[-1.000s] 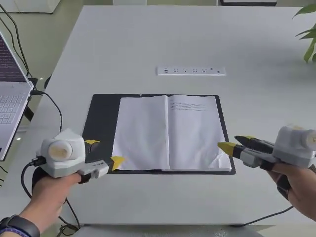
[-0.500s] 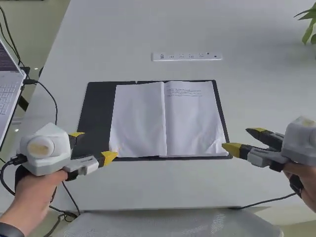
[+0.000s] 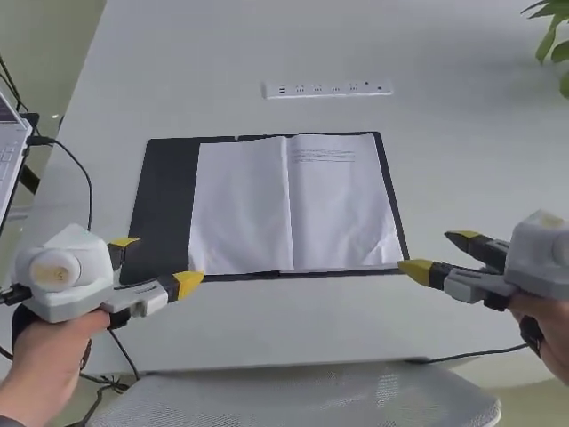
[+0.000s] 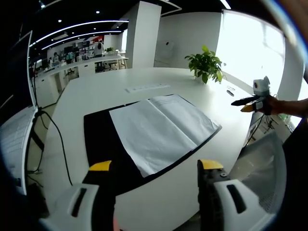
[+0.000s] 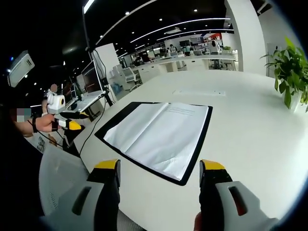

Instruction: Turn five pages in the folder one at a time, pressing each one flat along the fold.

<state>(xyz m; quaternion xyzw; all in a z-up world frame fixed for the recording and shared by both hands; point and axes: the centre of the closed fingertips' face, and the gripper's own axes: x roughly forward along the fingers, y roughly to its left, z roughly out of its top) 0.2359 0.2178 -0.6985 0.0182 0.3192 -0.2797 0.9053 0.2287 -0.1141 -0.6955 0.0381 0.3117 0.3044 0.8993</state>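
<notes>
A black folder (image 3: 164, 213) lies open on the white table, with white pages (image 3: 293, 203) spread flat across its middle and right; a few lines of writing sit at the top of the right page. The same folder (image 4: 103, 144) (image 5: 126, 115) lies ahead of both gripper cameras. My left gripper (image 3: 156, 262) hovers off the folder's near left corner, open and holding nothing. Just off the near right corner my right gripper (image 3: 440, 253) is open too, yellow tips pointing left. Neither touches the folder.
A white power strip (image 3: 326, 89) lies on the table beyond the folder. A laptop (image 3: 7, 169) and black cables (image 3: 76, 169) sit at the left edge. A green plant (image 3: 553, 36) stands at the far right. A chair back (image 3: 311, 396) is below the near table edge.
The head camera has tilted, so folder and table slid up and left in view. Both grippers have drawn back toward the near table edge, away from the folder, still open.
</notes>
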